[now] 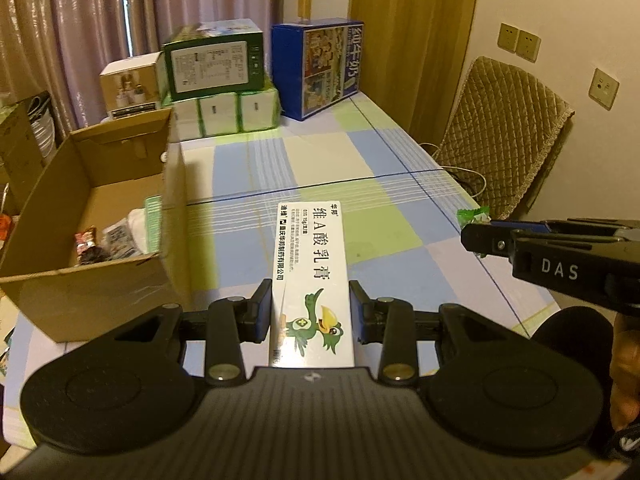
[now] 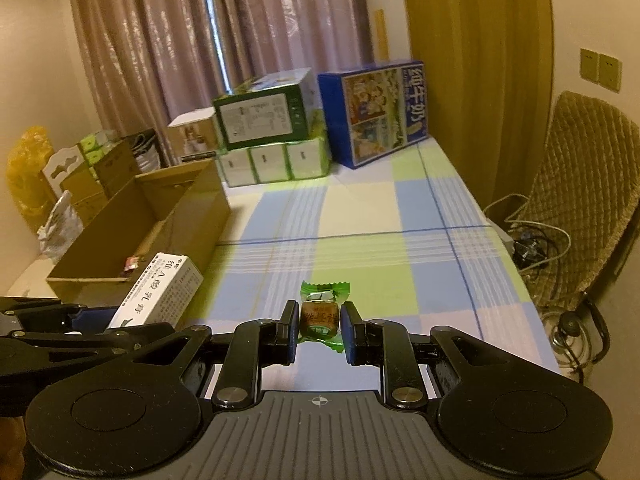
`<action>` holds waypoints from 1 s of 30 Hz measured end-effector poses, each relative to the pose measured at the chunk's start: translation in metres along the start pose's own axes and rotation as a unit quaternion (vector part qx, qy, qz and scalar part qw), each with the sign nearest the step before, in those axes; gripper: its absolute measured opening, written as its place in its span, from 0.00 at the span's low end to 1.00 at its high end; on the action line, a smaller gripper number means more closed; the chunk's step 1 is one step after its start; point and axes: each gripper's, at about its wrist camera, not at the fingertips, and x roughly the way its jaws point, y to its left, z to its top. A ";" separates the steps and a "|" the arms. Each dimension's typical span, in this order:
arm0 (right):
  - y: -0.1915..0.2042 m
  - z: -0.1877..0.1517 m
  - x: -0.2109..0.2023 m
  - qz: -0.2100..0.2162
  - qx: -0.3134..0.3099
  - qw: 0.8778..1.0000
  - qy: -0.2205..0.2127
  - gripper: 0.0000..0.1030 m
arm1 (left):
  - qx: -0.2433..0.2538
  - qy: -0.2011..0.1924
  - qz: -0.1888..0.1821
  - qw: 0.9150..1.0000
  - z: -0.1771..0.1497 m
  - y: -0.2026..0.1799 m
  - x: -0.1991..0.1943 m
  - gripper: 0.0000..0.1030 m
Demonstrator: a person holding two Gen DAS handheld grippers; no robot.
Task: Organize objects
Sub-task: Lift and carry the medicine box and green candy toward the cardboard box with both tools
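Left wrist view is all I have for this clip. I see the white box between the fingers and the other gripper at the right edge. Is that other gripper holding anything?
Observer: Yes. The right gripper is shut on a small candy in a green wrapper.
Operator: Is the candy resting on the table?
Observer: It seems held above the checked tablecloth; I can't tell if it touches.
Operator: What's left of the cardboard box? My view cuts off there.
Observer: Beyond the cardboard box stands a yellow bag against the wall.
Operator: And the white box?
Observer: From the right wrist, the white box sticks out of the left gripper, near the cardboard box.
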 end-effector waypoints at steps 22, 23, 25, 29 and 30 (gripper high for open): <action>0.084 0.002 0.020 0.074 -0.072 0.995 0.012 0.18 | -0.045 -0.012 0.062 0.997 -0.015 0.074 -0.043 0.32; 0.089 0.002 0.022 0.077 -0.076 0.994 0.013 0.18 | -0.049 -0.012 0.066 0.997 -0.015 0.079 -0.045 0.32; 0.098 0.003 0.027 0.083 -0.082 0.993 0.015 0.18 | -0.053 -0.012 0.073 0.996 -0.017 0.088 -0.049 0.32; 0.116 0.004 0.037 0.093 -0.097 0.991 0.018 0.18 | -0.066 -0.012 0.087 0.994 -0.021 0.108 -0.055 0.32; 0.120 0.004 0.039 0.095 -0.100 0.990 0.019 0.18 | -0.068 -0.012 0.090 0.994 -0.022 0.112 -0.056 0.32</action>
